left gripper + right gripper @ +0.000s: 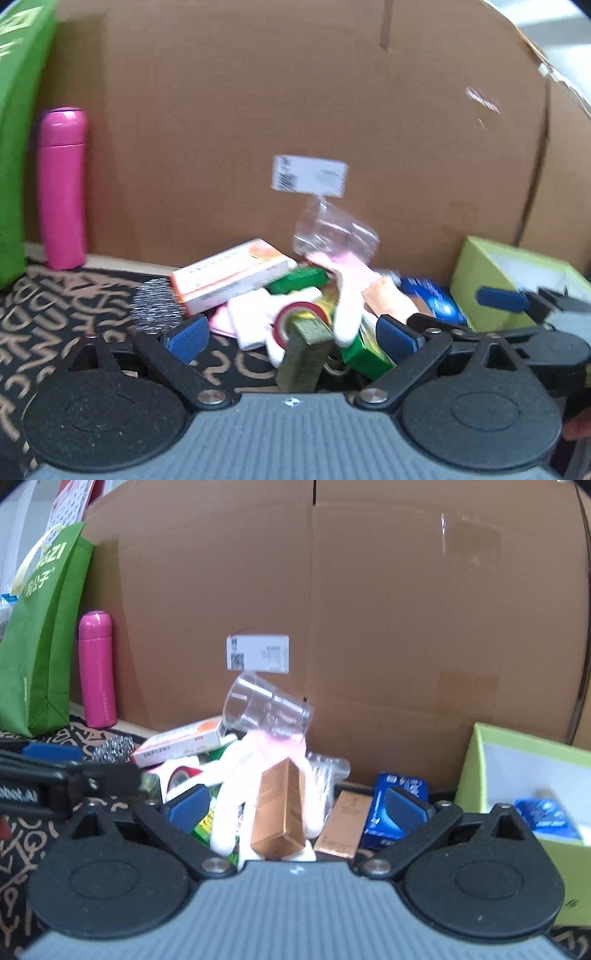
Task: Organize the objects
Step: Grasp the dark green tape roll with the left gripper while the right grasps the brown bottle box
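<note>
Since the pile [258, 775] sits mid-mat by the green box [476, 760], I hover w/ left gripper [291, 336] & right gripper [295, 808] fingers spread, holding nothing.

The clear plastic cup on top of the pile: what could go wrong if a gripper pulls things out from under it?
1. The clear plastic cup lies tilted on the white plush toy, so it could roll off.
2. The copper box stands upright between the open right gripper fingers and could tip over.
</note>
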The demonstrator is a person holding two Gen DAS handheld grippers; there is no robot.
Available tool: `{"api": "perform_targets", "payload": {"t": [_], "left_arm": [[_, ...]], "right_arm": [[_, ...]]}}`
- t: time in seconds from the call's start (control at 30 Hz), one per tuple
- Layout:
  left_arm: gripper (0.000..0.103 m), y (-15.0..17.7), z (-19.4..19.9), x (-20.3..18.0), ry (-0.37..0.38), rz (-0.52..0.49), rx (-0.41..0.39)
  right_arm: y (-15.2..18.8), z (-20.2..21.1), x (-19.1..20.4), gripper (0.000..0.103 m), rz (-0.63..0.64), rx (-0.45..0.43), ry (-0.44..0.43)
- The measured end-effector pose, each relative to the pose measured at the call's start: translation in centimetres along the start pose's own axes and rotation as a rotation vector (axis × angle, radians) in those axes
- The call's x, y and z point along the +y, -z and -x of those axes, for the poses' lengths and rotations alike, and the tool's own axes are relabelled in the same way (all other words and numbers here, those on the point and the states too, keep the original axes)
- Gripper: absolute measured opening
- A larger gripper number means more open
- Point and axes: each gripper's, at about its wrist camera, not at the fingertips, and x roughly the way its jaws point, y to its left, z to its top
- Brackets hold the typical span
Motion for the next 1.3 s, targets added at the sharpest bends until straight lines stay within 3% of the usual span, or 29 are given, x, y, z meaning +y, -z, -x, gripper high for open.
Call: {"api": "perform_targets", "payload": {"t": [0.1, 0.17, 0.3, 0.33, 0.4, 0.47, 0.5, 0.7, 0.8, 0.97, 1.07, 1.2, 1.27, 1.3], "left_arm": [[0.097, 0.8, -0.7, -0.1, -0.004, -0.024, 0.036], [0.089, 0.9, -0.9, 0.1, 0.024, -0.018, 0.041], [0.085, 1.2, -1.5, 1.1, 0.030, 0.068, 0.080], [0.078, 1.3, -1.8, 1.4, 0.032, 0.093, 0.099], [0.065, 1.5, -2.5, 2.0, 0.047, 0.128, 0.138], [0.035, 1.7, -3.0, 2.6, 0.070, 0.160, 0.170], [0.030, 1.8, -3.0, 3.0, 0.090, 0.182, 0.162], [0.030, 1.9, -2.5, 2.6, 0.096, 0.154, 0.164], [0.030, 1.9, -2.5, 2.7, 0.085, 0.172, 0.159], [0.047, 1.7, -2.8, 3.1, 0.052, 0.230, 0.145], [0.050, 1.6, -3.0, 2.8, 0.043, 0.227, 0.144], [0.048, 1.6, -2.9, 3.0, 0.048, 0.246, 0.140], [0.034, 1.8, -2.8, 3.4, 0.039, 0.268, 0.139], [0.033, 1.8, -2.8, 3.6, 0.032, 0.282, 0.142]], "right_arm": [[0.4, -0.5, 0.4, 0.095, 0.076, 0.000, 0.026], [0.2, -1.0, 0.6, 0.079, 0.083, 0.007, 0.014], [0.3, -2.6, 1.0, 0.050, 0.098, 0.055, 0.001], [0.7, -3.1, 1.0, 0.040, 0.099, 0.075, -0.007], [1.2, -3.4, 0.9, 0.034, 0.095, 0.112, -0.035], [1.3, -2.8, 1.1, 0.034, 0.131, 0.133, -0.015], [1.4, -2.3, 1.0, 0.034, 0.134, 0.143, -0.019], [1.4, -0.4, -0.4, 0.033, 0.058, 0.209, -0.160], [1.3, -0.4, -0.1, 0.035, 0.060, 0.200, -0.121], [1.4, -0.4, 0.7, 0.035, 0.087, 0.201, -0.110], [1.4, -0.5, 0.6, 0.035, 0.087, 0.205, -0.093], [1.5, -0.5, 0.4, 0.035, 0.076, 0.217, -0.091], [1.5, -0.4, 0.3, 0.032, 0.069, 0.216, -0.090], [1.5, -0.3, 0.4, 0.031, 0.073, 0.213, -0.089]]}}
